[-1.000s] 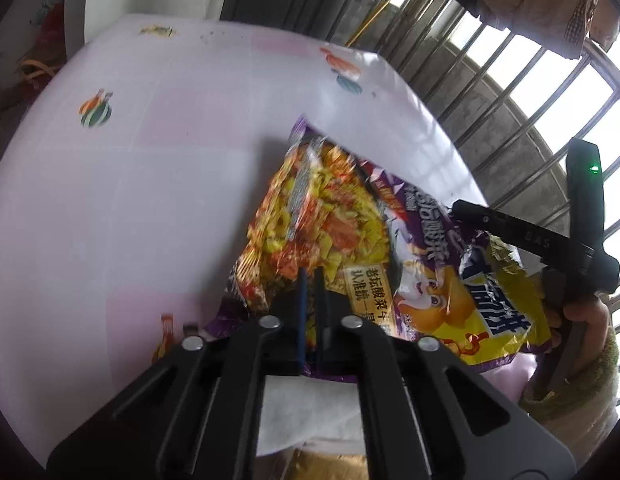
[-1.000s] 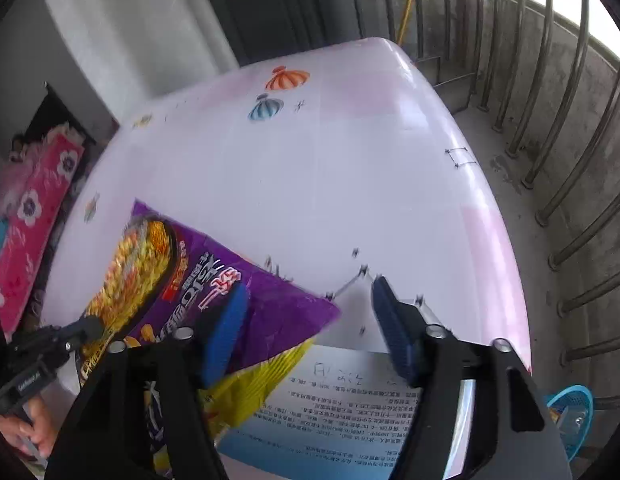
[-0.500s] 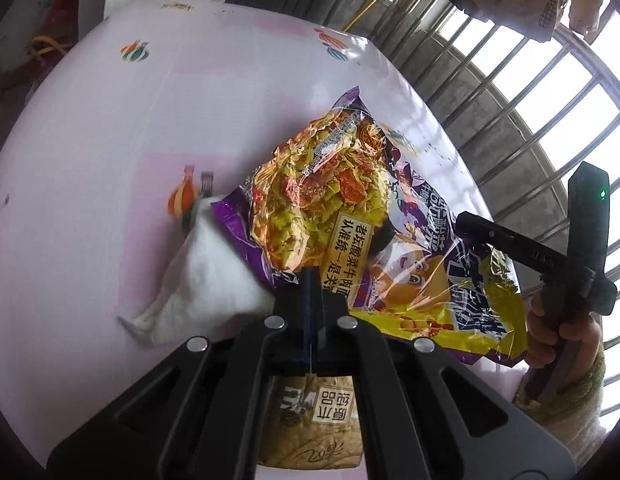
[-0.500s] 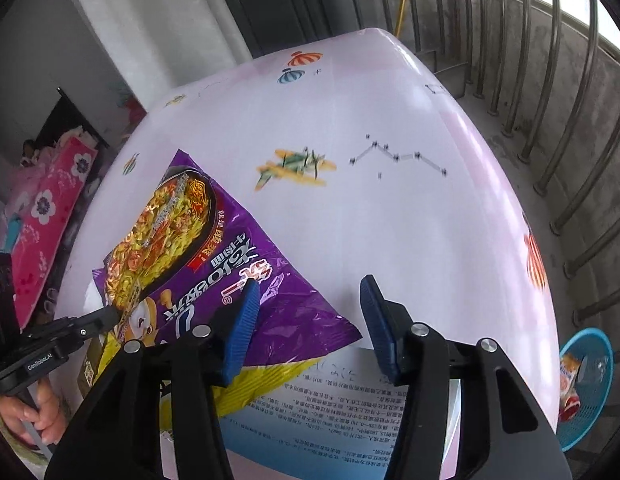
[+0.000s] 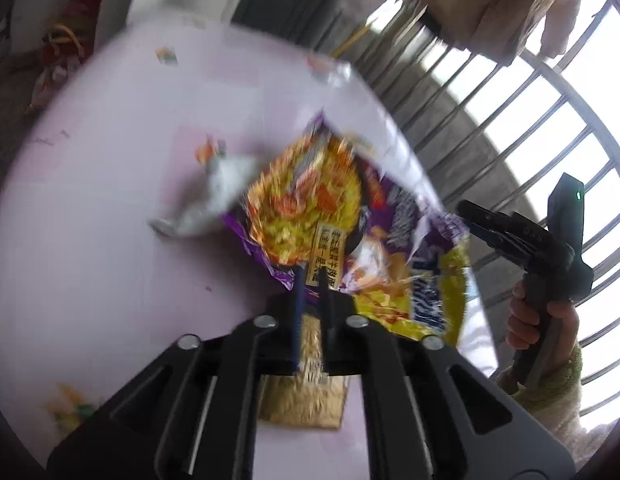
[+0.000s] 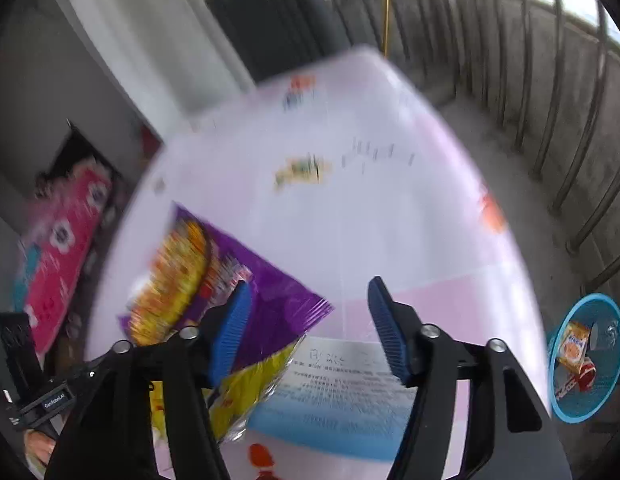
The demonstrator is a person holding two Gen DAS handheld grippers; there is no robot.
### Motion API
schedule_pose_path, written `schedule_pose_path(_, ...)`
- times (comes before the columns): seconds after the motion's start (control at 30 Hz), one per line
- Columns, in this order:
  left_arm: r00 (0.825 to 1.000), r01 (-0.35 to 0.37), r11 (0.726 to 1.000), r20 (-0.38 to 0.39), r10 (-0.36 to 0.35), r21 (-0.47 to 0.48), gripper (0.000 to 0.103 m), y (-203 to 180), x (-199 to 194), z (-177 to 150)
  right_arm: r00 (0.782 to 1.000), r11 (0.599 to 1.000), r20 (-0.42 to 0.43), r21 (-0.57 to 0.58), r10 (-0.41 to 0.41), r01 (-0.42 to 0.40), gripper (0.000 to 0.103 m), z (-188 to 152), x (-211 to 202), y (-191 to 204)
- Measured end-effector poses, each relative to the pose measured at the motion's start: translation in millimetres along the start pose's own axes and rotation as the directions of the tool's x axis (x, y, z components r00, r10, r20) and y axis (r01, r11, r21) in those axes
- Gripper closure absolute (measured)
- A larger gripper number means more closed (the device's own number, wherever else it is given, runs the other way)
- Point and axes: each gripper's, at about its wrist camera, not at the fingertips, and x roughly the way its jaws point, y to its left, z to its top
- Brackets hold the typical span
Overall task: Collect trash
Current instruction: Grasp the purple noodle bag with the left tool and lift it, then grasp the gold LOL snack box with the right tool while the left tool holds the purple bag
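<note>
My left gripper (image 5: 311,280) is shut on the near edge of a purple and yellow noodle wrapper (image 5: 310,204) and holds it lifted above the pink table (image 5: 110,240). The wrapper (image 6: 198,276) also shows in the right wrist view, raised at the left. My right gripper (image 6: 310,320) is open and empty, its left finger just in front of the wrapper's corner. A crumpled white tissue (image 5: 218,196) lies on the table behind the wrapper. A gold packet (image 5: 302,396) lies under my left gripper. A printed leaflet (image 6: 342,384) lies below my right gripper.
A blue trash basket (image 6: 586,356) with some wrappers in it stands on the floor to the right of the table. Metal railings (image 6: 550,92) run along the right side. The right gripper and the hand holding it (image 5: 542,264) show in the left wrist view.
The left gripper has lifted the wrapper higher and pulled it back, so the tissue and gold packet lie uncovered. The right gripper has risen and tilted; the trash basket shows more fully.
</note>
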Motion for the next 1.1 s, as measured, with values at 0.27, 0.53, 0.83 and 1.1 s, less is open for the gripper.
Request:
schedule_pose_path(0.27,0.999,-0.044,0.999,0.027,0.044,0.0,0.091,12,-43,-24,0.979,0.984,0.1,-0.011,0.177,-0.177,0.037,-49,-91,18)
schedule_pose_path(0.53,0.995,-0.023,1.0,-0.1,0.024,0.005,0.091,10,9,-44,0.938,0.953,-0.17,0.024,0.302,-0.303,0.042,-116,-35,65)
schedule_pose_path(0.83,0.982,0.098,0.995,-0.162,-0.095,0.007,0.091,-3,-1,-68,0.928,0.965,-0.263,0.063,0.263,-0.256,0.045,-131,9,82)
schedule_pose_path(1.1,0.994,0.036,0.998,-0.106,-0.04,-0.042,0.091,18,-10,-55,0.917,0.968,-0.308,0.064,0.252,-0.244,0.045,-133,32,95)
